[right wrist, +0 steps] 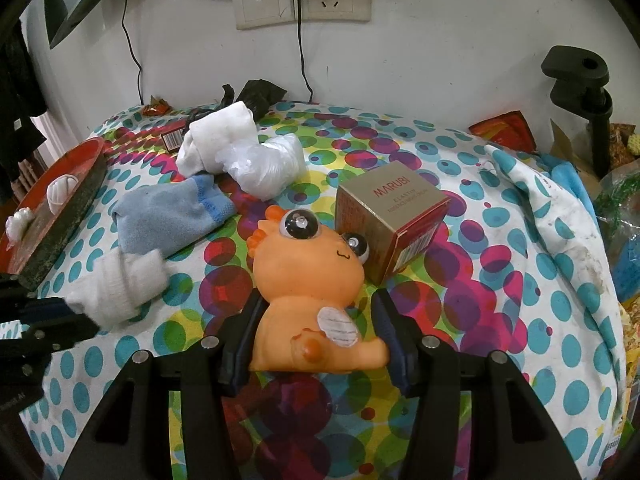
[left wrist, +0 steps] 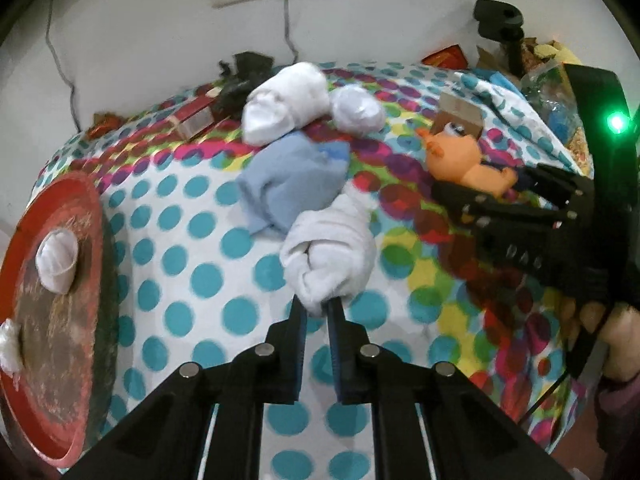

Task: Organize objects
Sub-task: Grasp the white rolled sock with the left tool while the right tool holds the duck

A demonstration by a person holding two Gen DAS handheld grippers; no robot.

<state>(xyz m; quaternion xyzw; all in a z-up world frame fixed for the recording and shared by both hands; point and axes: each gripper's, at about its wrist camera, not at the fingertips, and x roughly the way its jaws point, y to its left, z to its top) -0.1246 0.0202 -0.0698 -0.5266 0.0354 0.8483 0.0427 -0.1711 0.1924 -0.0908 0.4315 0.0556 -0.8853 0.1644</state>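
Rolled white sock (left wrist: 328,256) clenched in left gripper (left wrist: 317,312); big-eyed orange toy (right wrist: 316,296) clasped by right gripper (right wrist: 316,344).

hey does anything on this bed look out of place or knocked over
Mostly loose clutter. The Marubi box sits tilted on one edge, propped against the orange toy. Rolled white socks and a blue sock lie scattered on the dotted sheet, while only a couple of white bundles sit on the red tray.
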